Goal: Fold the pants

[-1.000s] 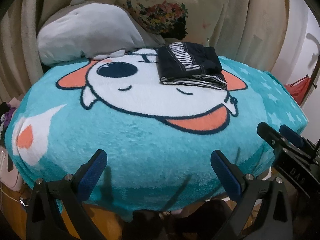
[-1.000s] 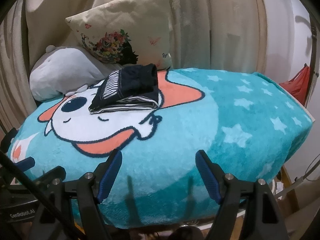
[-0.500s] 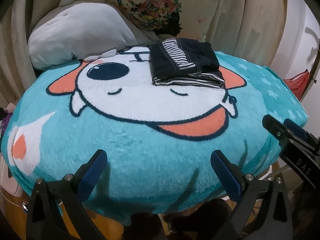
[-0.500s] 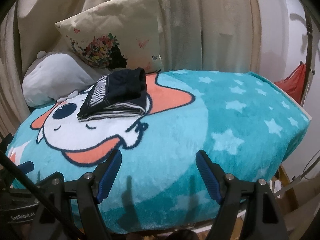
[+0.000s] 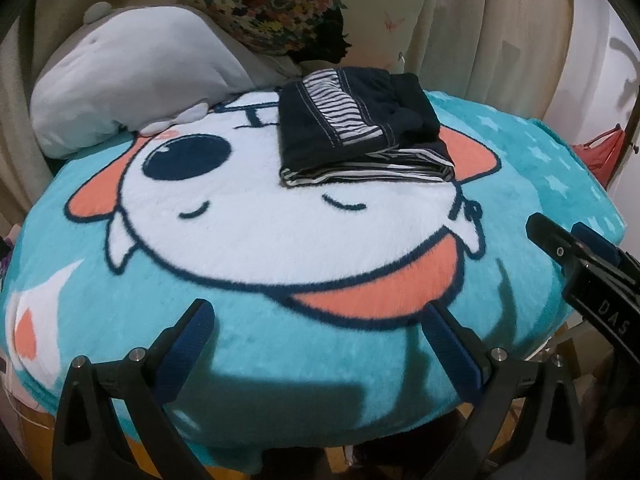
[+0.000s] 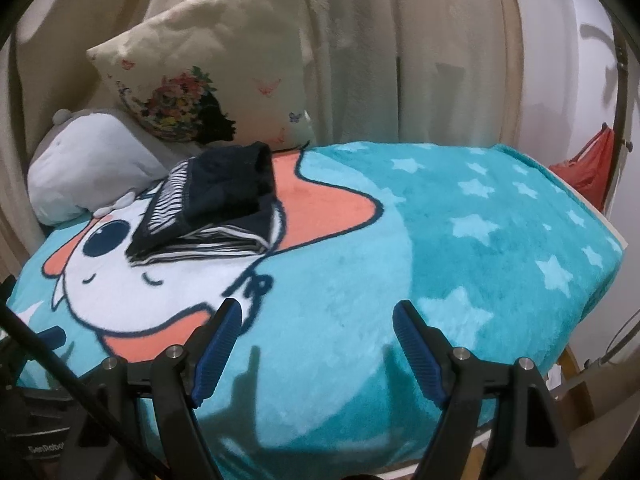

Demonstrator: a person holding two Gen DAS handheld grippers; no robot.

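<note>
The dark navy pants with striped lining (image 5: 360, 128) lie folded in a compact stack at the far side of the teal cartoon blanket (image 5: 280, 320). They also show in the right wrist view (image 6: 216, 208). My left gripper (image 5: 316, 320) is open and empty, near the blanket's front edge, well short of the pants. My right gripper (image 6: 318, 320) is open and empty over the blanket's front, to the right of the pants. It shows at the right edge of the left wrist view (image 5: 580, 256).
A grey plush pillow (image 5: 132, 76) and a floral cushion (image 6: 208, 80) sit behind the pants against cream curtains (image 6: 400, 48). A red bag (image 6: 592, 168) hangs at the right. The blanket drops off at the front and right edges.
Both grippers have moved forward over the blanket towards the pants, which look larger and closer. Both stay open and empty. The pants have not moved.
</note>
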